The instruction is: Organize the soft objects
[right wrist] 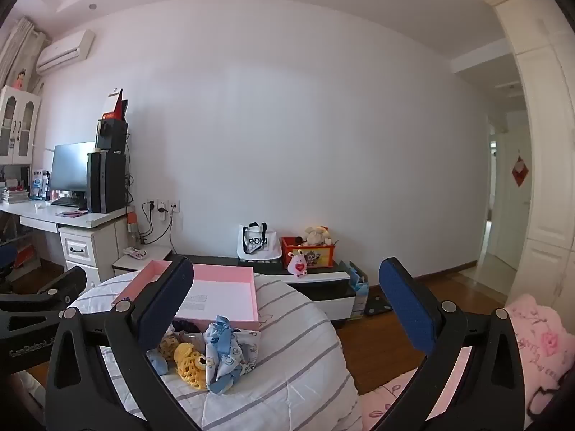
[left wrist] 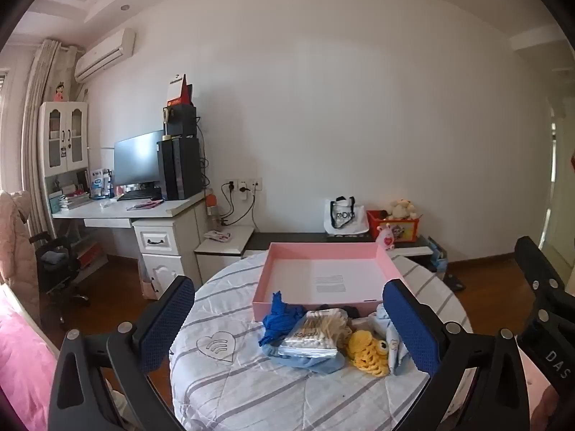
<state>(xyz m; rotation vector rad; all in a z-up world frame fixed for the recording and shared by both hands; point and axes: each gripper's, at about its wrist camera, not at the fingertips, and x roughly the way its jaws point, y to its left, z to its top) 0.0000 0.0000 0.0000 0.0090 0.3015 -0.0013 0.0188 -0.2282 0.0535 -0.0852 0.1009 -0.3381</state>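
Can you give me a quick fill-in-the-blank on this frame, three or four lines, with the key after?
1. The pink box on the striped table cover holds ____ soft items so far.
2. The yellow crocheted toy lies ____ the pink box, not in it.
3. Both the left gripper and the right gripper have their jaws ____.
4. The pack of cotton swabs rests on top of the ____ of soft items.

Missing words: no; outside; open; pile

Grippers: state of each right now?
Left gripper: open, holding nothing, above the soft pile.
Right gripper: open, holding nothing.
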